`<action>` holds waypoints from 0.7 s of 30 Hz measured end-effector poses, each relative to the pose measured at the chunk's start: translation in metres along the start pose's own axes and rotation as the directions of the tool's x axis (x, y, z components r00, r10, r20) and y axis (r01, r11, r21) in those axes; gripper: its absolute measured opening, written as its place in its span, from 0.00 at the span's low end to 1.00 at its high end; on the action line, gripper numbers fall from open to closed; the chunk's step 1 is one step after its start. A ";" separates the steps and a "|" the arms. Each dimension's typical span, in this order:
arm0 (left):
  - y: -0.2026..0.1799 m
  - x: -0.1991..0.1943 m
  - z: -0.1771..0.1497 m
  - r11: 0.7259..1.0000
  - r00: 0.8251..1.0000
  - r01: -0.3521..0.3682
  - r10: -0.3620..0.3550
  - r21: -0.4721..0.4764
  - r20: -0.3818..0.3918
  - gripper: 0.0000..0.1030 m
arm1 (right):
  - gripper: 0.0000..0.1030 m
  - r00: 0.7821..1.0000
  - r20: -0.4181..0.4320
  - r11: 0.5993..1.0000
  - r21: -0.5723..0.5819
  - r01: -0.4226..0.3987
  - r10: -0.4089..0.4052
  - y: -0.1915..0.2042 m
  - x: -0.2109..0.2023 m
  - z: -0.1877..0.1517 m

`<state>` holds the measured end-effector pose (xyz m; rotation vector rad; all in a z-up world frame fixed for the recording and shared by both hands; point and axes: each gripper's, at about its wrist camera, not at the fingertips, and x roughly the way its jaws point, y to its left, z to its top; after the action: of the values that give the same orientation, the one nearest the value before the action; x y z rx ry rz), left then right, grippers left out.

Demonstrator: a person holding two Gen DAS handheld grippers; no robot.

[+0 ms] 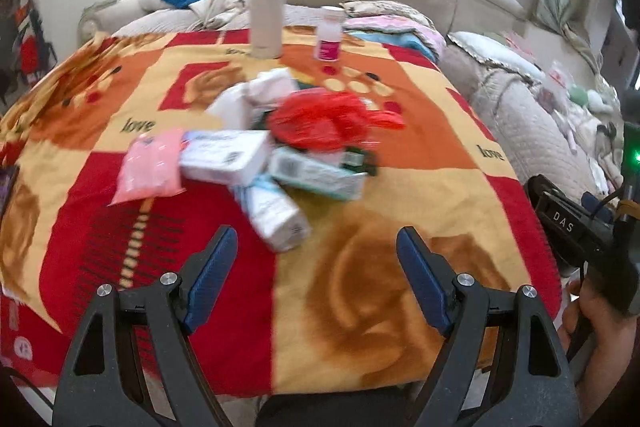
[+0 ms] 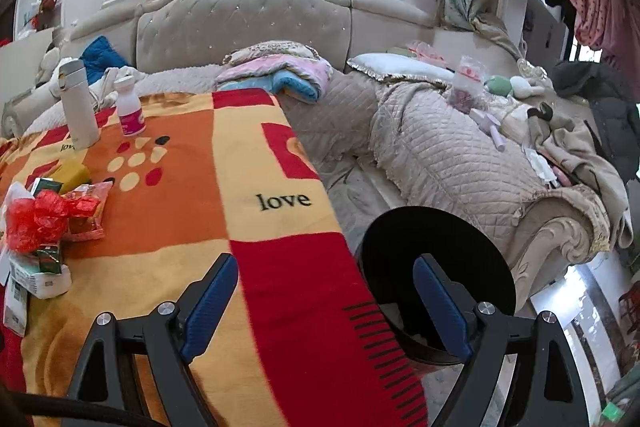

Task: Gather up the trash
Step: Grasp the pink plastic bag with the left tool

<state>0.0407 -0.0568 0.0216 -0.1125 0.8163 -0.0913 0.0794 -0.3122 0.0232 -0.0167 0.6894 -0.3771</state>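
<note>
Both tongs are empty and spread wide: the left tongs [image 1: 316, 255] hover over the near part of the table [image 1: 420, 163], facing the trash pile [image 1: 272, 155] heaped at its middle, and the right tongs [image 2: 326, 287] hang at the table's edge above the black bin [image 2: 436, 259] on the floor. The step looks like a reach for another piece. The nearest one, a white tube-like packet [image 1: 276, 215], lies flat, its long axis running toward the left tongs; closing across its narrow width seems the likely next move.
</note>
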 end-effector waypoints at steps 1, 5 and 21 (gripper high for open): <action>0.006 -0.002 -0.001 1.000 1.000 0.003 -0.003 -0.008 0.000 0.79 | 0.85 1.000 -0.006 1.000 -0.010 0.006 -0.006 0.004 0.000 0.000; 0.033 -0.005 -0.006 1.000 1.000 -0.005 0.005 -0.024 0.002 0.79 | 0.85 1.000 -0.025 1.000 -0.016 -0.005 0.004 0.018 -0.004 0.007; 0.143 0.034 0.006 0.979 0.997 -0.072 0.071 -0.192 -0.015 0.79 | 0.88 0.736 0.051 0.731 -0.179 -0.659 0.675 0.094 -0.009 0.012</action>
<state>0.0736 0.0807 -0.0180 -0.2653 0.8355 0.0557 0.1117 -0.2225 0.0252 0.0693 0.5638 0.3805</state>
